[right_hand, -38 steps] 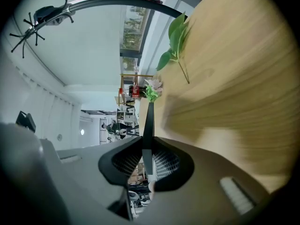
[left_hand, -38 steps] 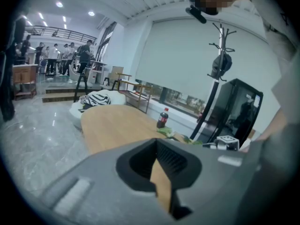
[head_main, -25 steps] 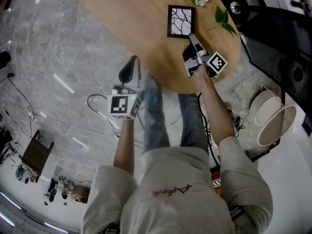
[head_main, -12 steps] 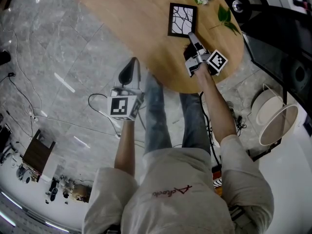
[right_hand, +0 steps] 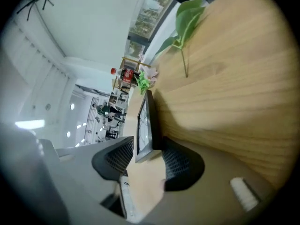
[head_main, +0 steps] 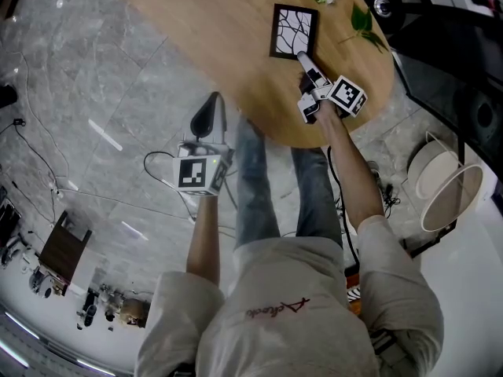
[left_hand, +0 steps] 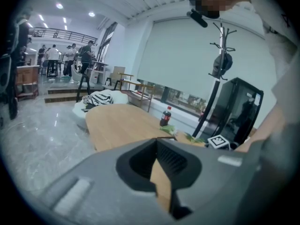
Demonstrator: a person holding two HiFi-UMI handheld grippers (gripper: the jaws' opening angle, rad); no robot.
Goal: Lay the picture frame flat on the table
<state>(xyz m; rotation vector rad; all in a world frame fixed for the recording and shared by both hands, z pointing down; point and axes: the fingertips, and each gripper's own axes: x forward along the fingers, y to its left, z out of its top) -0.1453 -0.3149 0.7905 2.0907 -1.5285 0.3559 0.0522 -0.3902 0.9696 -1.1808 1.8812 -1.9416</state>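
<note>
Right gripper view: the right gripper [right_hand: 146,159], jaws opening, straddles the near edge of the picture frame [right_hand: 143,121].

A loose, pale beige shirt [head_main: 314,344] with sleeves ending near the elbows is being worn, red cursive lettering [head_main: 275,309] is being displayed across it at six o'clock in the head view, and faded blue jeans [head_main: 250,181] are being worn beyond it, toward twelve o'clock.
</note>
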